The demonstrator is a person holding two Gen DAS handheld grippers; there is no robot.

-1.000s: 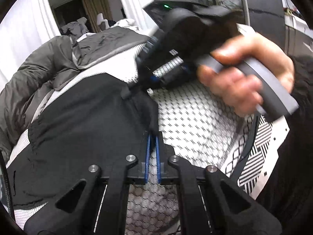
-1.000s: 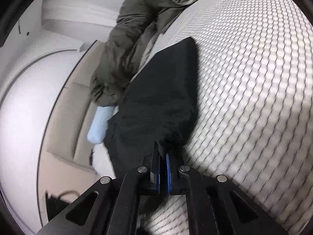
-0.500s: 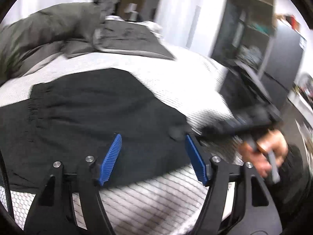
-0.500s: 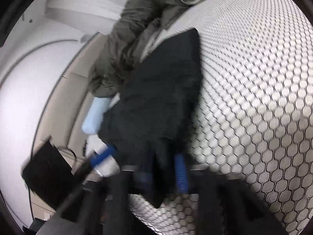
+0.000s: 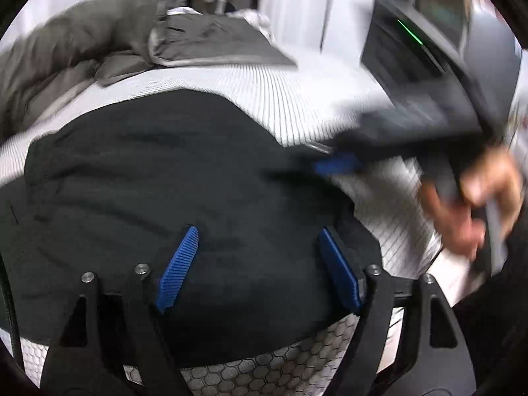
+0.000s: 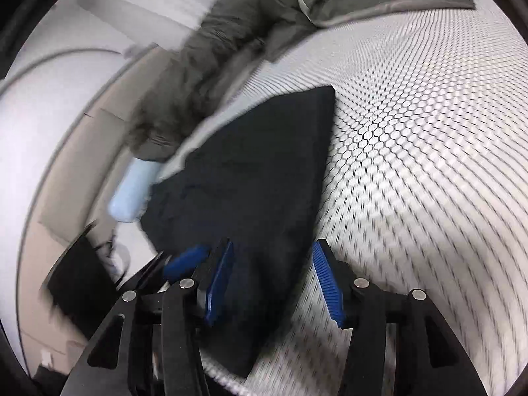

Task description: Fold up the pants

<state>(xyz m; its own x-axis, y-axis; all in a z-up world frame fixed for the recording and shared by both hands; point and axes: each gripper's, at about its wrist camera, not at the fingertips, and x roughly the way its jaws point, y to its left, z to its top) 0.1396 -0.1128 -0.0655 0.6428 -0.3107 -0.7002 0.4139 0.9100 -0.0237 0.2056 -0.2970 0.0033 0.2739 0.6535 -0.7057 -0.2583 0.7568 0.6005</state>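
left gripper (image 5: 257, 264): jaws spread wide, having just been opening; its blue ribbed pads (image 5: 178, 267) stand apart above the black pants (image 5: 158, 181), the cloth lying between them in view but not pressed by either pad, so the claw is released. right gripper (image 6: 272, 277): jaws partly spread, also having just been opening; a corner of the pants (image 6: 264, 181) lies between its blue pads (image 6: 325, 283), which stand clear of the fabric on the right side, while the left pad sits at the cloth's edge; released, not clamping. the pants lie folded into a flat dark panel on the white hexagon-patterned bed cover (image 6: 412, 165), occupying its near left part in the right wrist view. in the left wrist view the right gripper (image 5: 336, 165) appears blurred at the pants' far right edge, carried by the person's right hand (image 5: 472, 204). beyond the pants, a grey-green padded jacket (image 6: 211, 76) lies heaped on the bed's far side, and a pale blue cylinder (image 6: 132, 191) rests just beside the pants' left edge.
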